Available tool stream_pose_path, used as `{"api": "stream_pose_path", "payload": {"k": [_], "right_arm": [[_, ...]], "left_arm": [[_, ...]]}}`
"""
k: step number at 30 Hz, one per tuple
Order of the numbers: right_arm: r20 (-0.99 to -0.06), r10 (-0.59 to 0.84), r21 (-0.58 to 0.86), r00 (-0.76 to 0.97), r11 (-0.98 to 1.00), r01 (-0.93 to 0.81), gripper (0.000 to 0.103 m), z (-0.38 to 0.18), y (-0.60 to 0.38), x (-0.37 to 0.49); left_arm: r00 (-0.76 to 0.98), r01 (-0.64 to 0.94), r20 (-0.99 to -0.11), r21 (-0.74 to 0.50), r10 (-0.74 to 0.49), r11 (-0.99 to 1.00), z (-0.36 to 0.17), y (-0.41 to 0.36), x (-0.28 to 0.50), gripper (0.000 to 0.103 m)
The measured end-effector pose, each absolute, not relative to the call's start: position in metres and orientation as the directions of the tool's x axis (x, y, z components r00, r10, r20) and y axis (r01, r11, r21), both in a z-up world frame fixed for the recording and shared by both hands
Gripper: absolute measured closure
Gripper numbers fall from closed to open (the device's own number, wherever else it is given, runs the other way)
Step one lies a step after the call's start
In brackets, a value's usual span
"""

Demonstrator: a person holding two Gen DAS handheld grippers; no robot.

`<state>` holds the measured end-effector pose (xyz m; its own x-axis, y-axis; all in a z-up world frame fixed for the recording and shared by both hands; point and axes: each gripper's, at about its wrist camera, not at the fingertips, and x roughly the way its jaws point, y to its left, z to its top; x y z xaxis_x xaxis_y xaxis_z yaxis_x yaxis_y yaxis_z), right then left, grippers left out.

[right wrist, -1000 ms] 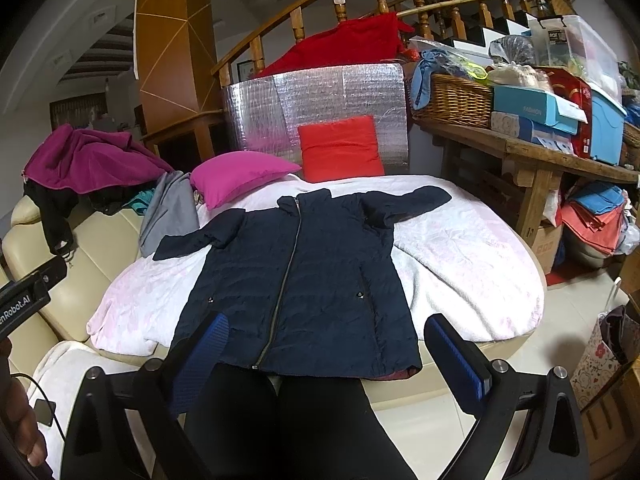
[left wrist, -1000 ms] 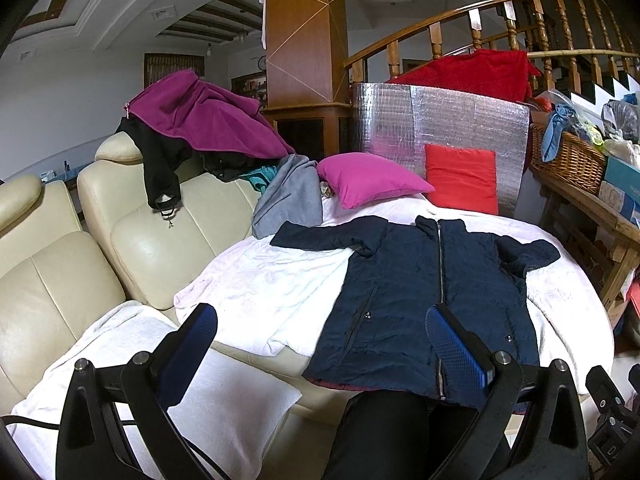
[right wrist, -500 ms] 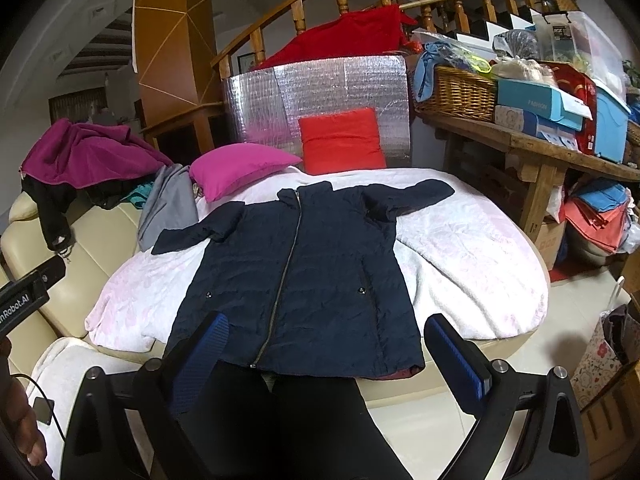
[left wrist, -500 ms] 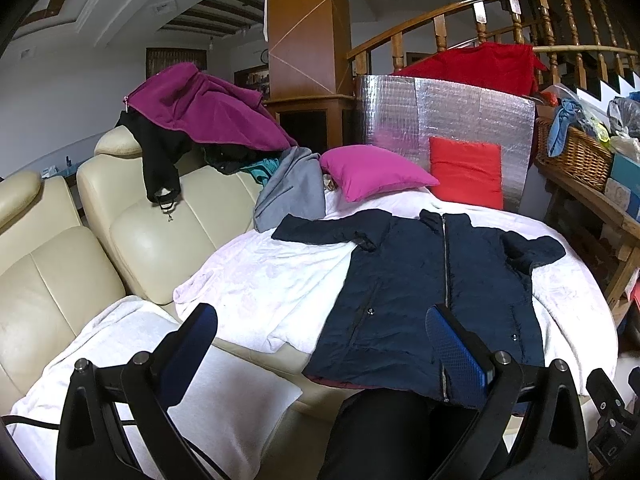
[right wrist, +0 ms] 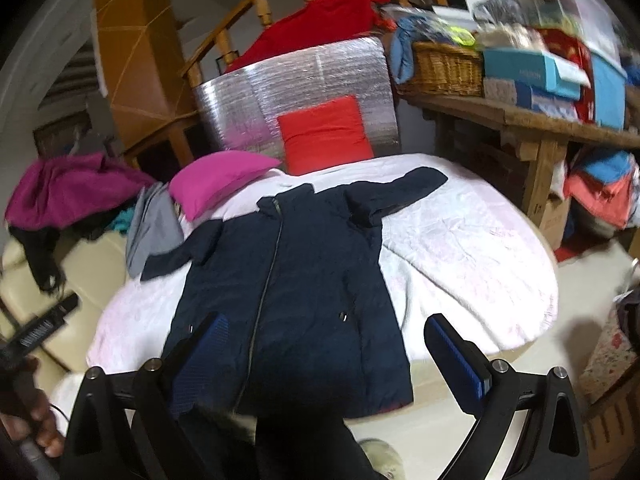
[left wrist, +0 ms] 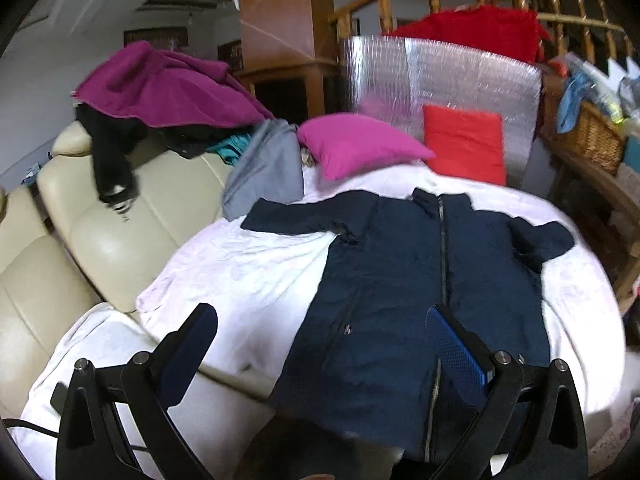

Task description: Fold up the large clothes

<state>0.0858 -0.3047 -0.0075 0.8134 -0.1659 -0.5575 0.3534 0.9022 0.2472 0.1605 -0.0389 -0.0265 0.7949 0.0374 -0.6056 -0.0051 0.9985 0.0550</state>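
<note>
navy jacket (left wrist: 432, 280) lying flat and zipped, sleeves spread, on a pale pink sheet (left wrist: 248, 276) over a round bed. left gripper (left wrist: 320, 344) and right gripper (right wrist: 324, 348) hover above its hem, jaws wide, holding nothing. pink pillow (left wrist: 360, 144) beyond the collar.

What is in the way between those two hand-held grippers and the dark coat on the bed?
Nothing visible. The navy coat lies flat and zipped on the pale blanket, directly ahead of the open left hand-held gripper and right hand-held gripper. Both pillows sit beyond its collar.
</note>
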Motion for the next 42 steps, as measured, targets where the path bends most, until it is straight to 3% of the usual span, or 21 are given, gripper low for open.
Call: {"api": "stream_pose_path", "payload": {"k": [8, 16, 21, 26, 33, 35, 38, 42], "right_arm": [[-0.570, 0.030, 0.547, 0.821, 0.759, 0.352, 0.003, -0.039, -0.443, 0.188], [-0.543, 0.141, 0.758, 0.828, 0.507, 0.411, 0.003, -0.124, -0.567, 0.324], [-0.518, 0.140, 0.814, 0.844, 0.384, 0.437, 0.007, -0.160, -0.617, 0.389], [-0.545, 0.100, 0.811, 0.832, 0.314, 0.494, 0.023, -0.188, -0.652, 0.435], [-0.587, 0.048, 0.792, 0.808, 0.244, 0.560, 0.048, -0.216, -0.680, 0.471], [-0.579, 0.044, 0.793, 0.814, 0.260, 0.551, 0.070, -0.213, -0.682, 0.476], [-0.588, 0.027, 0.772, 0.809, 0.320, 0.550, 0.081, -0.198, -0.675, 0.480], [-0.535, 0.030, 0.771, 0.845, 0.428, 0.472, 0.082, -0.162, -0.640, 0.482]], "left_arm": [[0.614, 0.007, -0.786, 0.093, 0.070, 0.996, -0.128, -0.107, 0.315, 0.000], [0.547, -0.058, -0.835, 0.032, 0.058, 0.998, -0.200, -0.156, 0.408, 0.000], [0.511, -0.060, -0.852, 0.095, 0.112, 0.994, -0.228, -0.172, 0.431, 0.000], [0.467, -0.019, -0.874, 0.138, 0.131, 0.990, -0.240, -0.180, 0.440, 0.000], [0.448, -0.026, -0.889, 0.089, 0.092, 0.996, -0.244, -0.176, 0.443, 0.000], [0.446, -0.029, -0.890, 0.092, 0.095, 0.995, -0.243, -0.176, 0.443, 0.000], [0.464, -0.029, -0.881, 0.090, 0.093, 0.996, -0.243, -0.177, 0.442, 0.000], [0.442, -0.022, -0.893, 0.081, 0.083, 0.996, -0.244, -0.176, 0.445, 0.000]]}}
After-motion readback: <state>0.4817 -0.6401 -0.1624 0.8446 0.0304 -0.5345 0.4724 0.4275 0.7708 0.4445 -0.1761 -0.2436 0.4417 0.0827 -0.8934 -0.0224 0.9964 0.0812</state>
